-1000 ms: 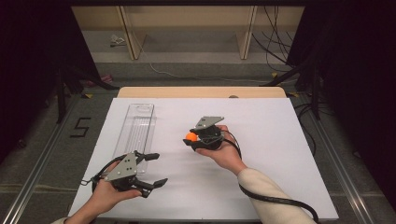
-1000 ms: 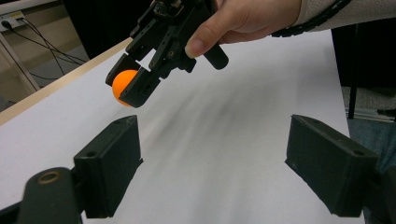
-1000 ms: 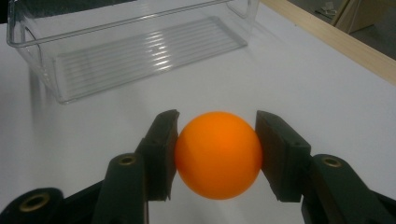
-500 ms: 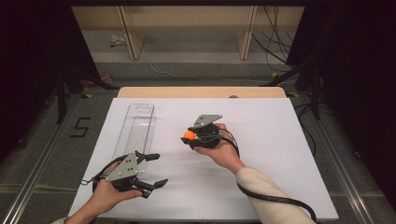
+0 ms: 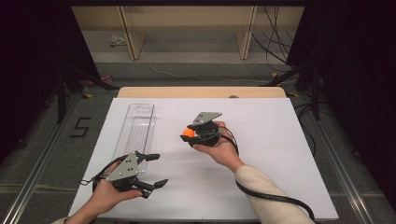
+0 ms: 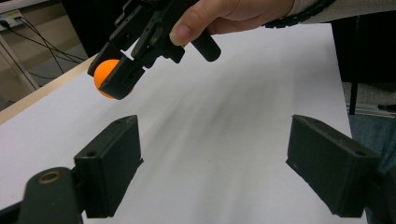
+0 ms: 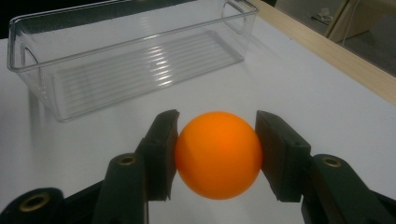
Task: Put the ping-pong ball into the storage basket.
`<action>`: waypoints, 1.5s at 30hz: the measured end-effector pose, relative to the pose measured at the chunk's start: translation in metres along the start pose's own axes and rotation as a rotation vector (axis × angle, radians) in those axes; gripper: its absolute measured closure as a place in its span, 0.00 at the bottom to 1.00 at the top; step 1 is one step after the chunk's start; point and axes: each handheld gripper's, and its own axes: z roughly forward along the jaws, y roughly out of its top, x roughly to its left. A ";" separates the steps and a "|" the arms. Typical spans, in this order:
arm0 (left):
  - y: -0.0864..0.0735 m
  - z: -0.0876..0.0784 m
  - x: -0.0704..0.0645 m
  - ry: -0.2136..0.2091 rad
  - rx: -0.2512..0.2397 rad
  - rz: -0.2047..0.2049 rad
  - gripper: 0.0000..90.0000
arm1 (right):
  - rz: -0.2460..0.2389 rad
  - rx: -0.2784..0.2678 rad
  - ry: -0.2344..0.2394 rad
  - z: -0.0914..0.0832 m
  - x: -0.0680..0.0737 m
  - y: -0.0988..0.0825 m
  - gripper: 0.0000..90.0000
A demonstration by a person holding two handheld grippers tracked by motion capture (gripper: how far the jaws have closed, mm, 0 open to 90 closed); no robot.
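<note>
My right gripper (image 5: 190,134) is shut on an orange ball (image 5: 188,132) and holds it above the middle of the white table. In the right gripper view the orange ball (image 7: 218,154) sits squeezed between the two black pads, with a clear plastic bin (image 7: 126,51) lying beyond it. The clear bin (image 5: 137,129) is long, narrow and empty, left of the ball. My left gripper (image 5: 154,170) rests near the front left, open with nothing between its jaws. The left gripper view looks across at the right gripper (image 6: 119,81) and the ball (image 6: 105,76).
The white table top (image 5: 280,154) has a wooden strip (image 5: 201,92) along its far edge. Cables trail from both grippers. A grey floor with a painted 5 (image 5: 80,127) lies to the left, and shelving legs stand behind the table.
The right gripper with the ball has drifted slightly toward the left. The left gripper has hardly moved.
</note>
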 end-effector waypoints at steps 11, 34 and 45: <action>0.000 0.000 0.000 0.000 -0.002 -0.001 0.19 | 0.003 -0.005 0.002 0.003 0.001 0.005 0.57; 0.000 0.000 -0.001 -0.004 -0.002 0.007 0.19 | -0.001 -0.013 0.003 0.009 0.002 0.020 0.57; 0.000 0.000 -0.001 -0.009 0.002 0.013 0.19 | -0.004 -0.012 0.009 0.013 0.002 0.023 0.57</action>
